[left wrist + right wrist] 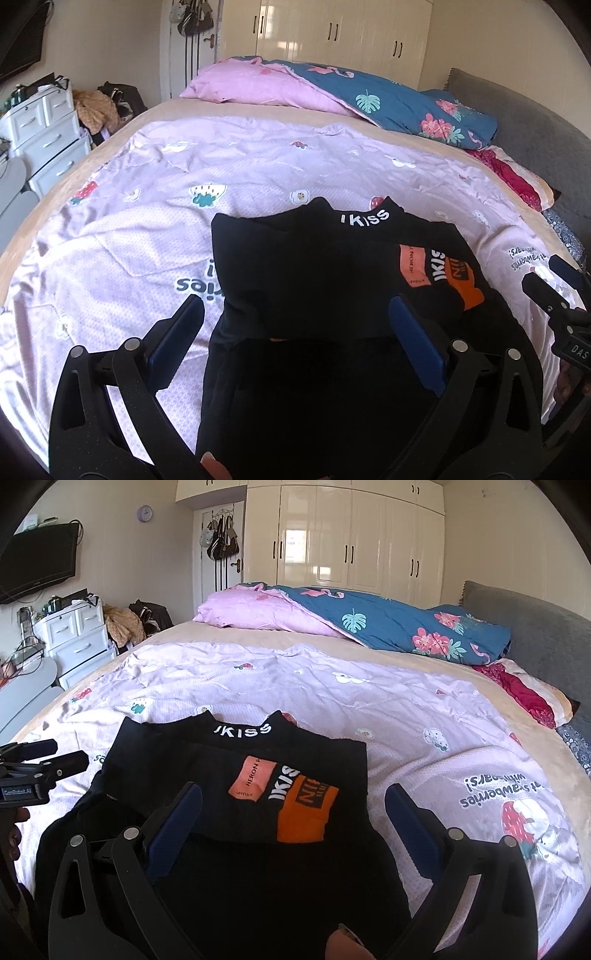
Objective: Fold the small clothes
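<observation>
Black garment: a small black top (295, 266) with "IKISS" in white on the collar and an orange patch on the chest, lying partly folded on the bed.
Bedding: a lilac quilt (147, 229) printed with strawberries and flowers, spread under the garment; a pink and blue duvet (369, 624) is bunched at the far side.
Left tongs (295, 325): jaws wide apart, gripping nothing. The left blue pad sits over bare quilt just beside the garment's left edge; the right pad is over the dark cloth near the orange patch.
Right tongs (293, 812): jaws wide apart, empty. The left pad is over the garment's near fold, the right pad over quilt just off the garment's right edge.
Relation: the garment's lower half runs between both pairs of fingers, the collar pointing away from them.
Contact: whether any pad touches the cloth cannot be told.
</observation>
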